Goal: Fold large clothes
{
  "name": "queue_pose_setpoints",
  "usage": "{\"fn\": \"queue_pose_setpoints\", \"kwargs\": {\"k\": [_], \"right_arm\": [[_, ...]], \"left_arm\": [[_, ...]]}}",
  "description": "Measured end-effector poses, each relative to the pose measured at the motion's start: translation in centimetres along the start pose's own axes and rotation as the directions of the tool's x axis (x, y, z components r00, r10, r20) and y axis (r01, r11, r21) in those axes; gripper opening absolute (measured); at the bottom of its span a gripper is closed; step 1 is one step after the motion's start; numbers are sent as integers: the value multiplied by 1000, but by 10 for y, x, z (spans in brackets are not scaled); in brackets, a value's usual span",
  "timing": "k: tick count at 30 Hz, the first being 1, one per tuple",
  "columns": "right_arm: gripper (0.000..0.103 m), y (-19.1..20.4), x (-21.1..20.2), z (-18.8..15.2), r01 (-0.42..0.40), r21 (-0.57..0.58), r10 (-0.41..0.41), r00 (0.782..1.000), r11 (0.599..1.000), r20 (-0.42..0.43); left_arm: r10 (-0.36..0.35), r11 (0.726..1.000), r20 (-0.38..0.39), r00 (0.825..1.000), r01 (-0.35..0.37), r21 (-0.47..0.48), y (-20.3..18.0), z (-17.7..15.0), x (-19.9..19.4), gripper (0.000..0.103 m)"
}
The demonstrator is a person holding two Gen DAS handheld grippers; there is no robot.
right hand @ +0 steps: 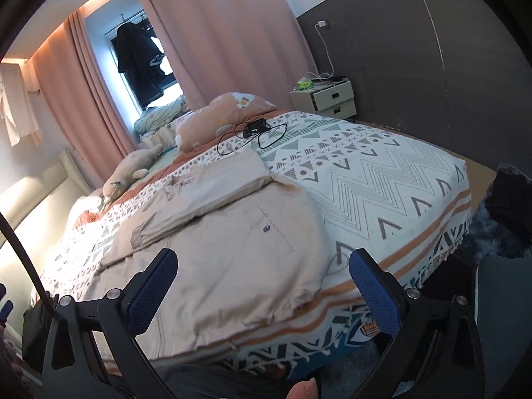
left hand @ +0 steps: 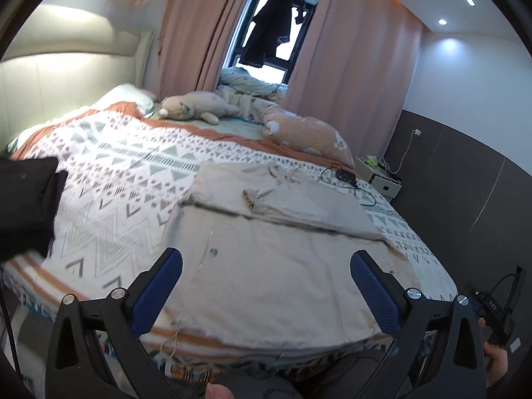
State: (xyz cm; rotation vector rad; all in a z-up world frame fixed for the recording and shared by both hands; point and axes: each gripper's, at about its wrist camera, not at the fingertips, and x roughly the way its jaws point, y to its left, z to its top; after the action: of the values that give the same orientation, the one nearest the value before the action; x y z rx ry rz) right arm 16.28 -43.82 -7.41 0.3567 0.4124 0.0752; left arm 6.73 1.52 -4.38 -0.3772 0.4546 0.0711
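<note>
beige garment (left hand: 266, 266), partly folded, flat on patterned bedspread (left hand: 116, 173); left gripper (left hand: 266, 266) and right gripper (right hand: 262, 269) both spread wide, empty (hovering above near hem).

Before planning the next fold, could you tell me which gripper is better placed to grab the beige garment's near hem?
Probably left: the left gripper is open and centred over the beige garment. The right gripper, also open, sits toward its edge.

A plush bear (left hand: 196, 108) lies near a peach pillow (left hand: 306, 134) on the patterned bedspread (left hand: 116, 173).
</note>
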Motion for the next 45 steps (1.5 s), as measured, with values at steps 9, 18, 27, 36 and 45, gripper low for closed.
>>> {"fn": "queue_pose_setpoints", "kwargs": {"k": [9,18,27,36,45], "right_arm": [[103,-4,-8,-35,32,-82,-36,998,996,-43],[103,-1,-2,-53,19,-98,-29,994,995,-107],[103,-15,19,-52,3,-17,-6,986,1000,-168],[103,-26,58,-47,-86,152,117,972,985,-206],[77,-62,109,-46,-162,400,265,939,902,-218]], "left_arm": [[72,990,-87,994,-82,-113,63,-52,-10,103],[115,986,-137,984,-130,-108,84,-71,-6,103],[92,987,-161,983,-111,-114,91,-68,19,103],[26,967,-245,969,-87,-241,119,-70,69,102],[-28,939,-290,957,-74,-335,136,-74,109,83]]}}
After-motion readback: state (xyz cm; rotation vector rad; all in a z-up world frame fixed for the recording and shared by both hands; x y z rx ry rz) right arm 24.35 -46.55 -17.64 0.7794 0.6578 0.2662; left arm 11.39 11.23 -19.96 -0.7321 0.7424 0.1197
